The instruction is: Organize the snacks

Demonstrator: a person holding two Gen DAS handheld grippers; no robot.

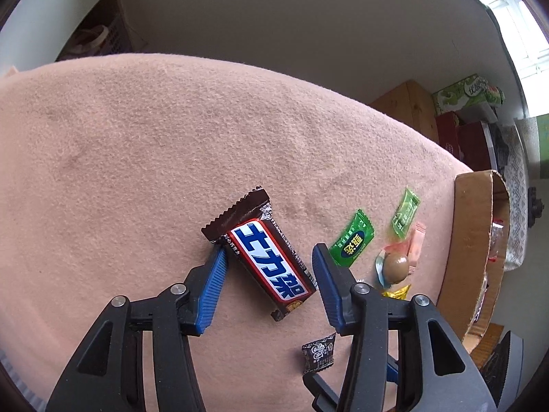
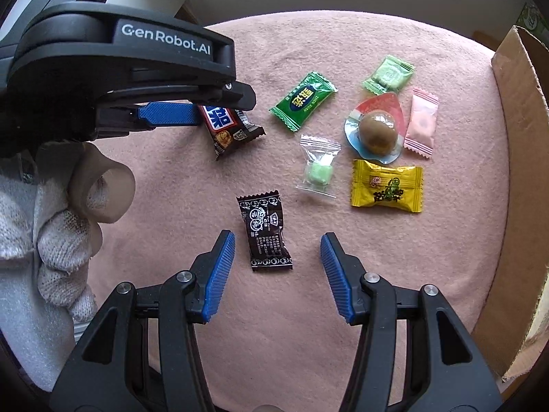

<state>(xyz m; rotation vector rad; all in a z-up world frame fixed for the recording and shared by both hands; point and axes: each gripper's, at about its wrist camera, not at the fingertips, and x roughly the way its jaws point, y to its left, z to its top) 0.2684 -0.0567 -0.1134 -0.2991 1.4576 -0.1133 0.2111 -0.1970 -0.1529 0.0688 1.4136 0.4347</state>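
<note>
A brown chocolate bar (image 1: 266,254) with a blue-and-white label lies on the pink cloth between the open jaws of my left gripper (image 1: 269,252); the left pad (image 1: 214,274) touches its edge. In the right wrist view the bar (image 2: 228,128) sticks out from under the left gripper. My right gripper (image 2: 278,247) is open, with a small black candy packet (image 2: 266,235) lying between its fingers. Beyond lie a dark green packet (image 2: 302,101), a clear bag with a green sweet (image 2: 319,170), a yellow packet (image 2: 386,185), a brown egg pack (image 2: 375,132), a pink packet (image 2: 422,122) and a pale green packet (image 2: 387,75).
A cardboard box (image 2: 521,171) stands along the right edge of the cloth; in the left wrist view its wall (image 1: 471,247) shows snacks inside. A gloved hand (image 2: 65,226) holds the left gripper. Boxes (image 1: 466,96) and wooden furniture stand beyond the table at the right.
</note>
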